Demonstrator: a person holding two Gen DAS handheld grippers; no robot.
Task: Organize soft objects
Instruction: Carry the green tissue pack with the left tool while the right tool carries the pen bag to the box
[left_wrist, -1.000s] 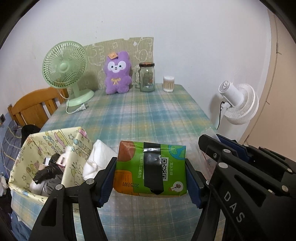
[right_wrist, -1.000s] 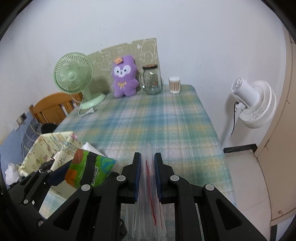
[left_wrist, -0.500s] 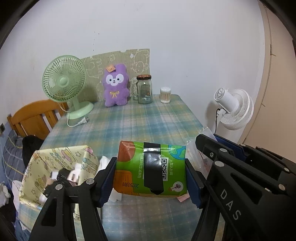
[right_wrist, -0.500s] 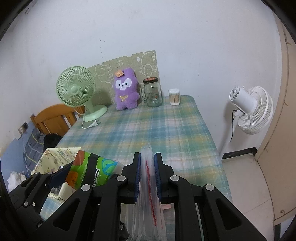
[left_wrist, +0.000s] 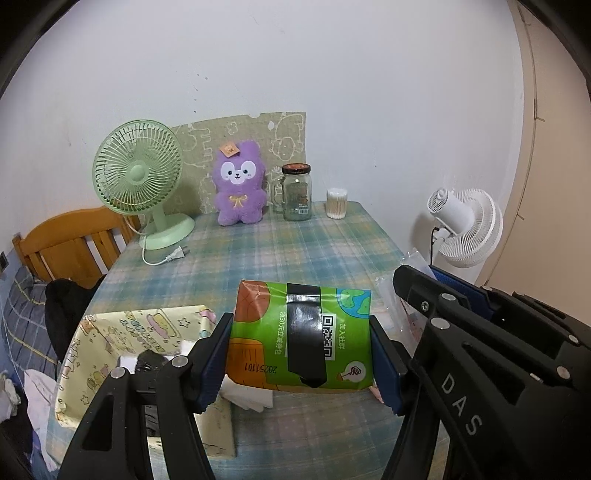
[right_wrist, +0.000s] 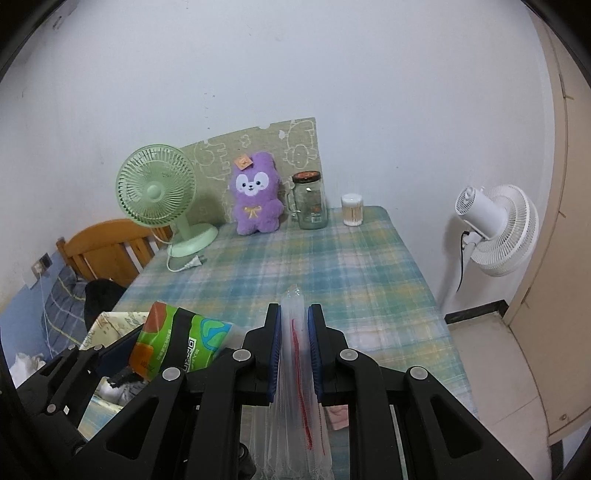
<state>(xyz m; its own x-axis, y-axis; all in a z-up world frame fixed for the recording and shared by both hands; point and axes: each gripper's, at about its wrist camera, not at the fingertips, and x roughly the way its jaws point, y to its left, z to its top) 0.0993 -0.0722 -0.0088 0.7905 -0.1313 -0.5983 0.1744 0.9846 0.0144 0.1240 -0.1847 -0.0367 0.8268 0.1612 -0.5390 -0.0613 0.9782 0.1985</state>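
Your left hand-held gripper (left_wrist: 301, 354) clamps the green tissue pack (left_wrist: 301, 338); right hand-held gripper (right_wrist: 294, 354) pinches the clear zip bag (right_wrist: 295, 387). Spread its mouth before inserting.

fan (left_wrist: 138, 177) left of plush (left_wrist: 239, 186) | jar (left_wrist: 296, 192) right | all on table (left_wrist: 258, 254) rear

The left gripper (left_wrist: 301, 354) is built of matte black plastic arms studded with round silver screw heads, and each finger carries a blue ribbed pad (left_wrist: 214, 360) along its inner face. The right gripper (right_wrist: 295, 350) has the same black frame, silver screws and blue pads (right_wrist: 274, 352). Its side bears the pale grey letters "DAS".
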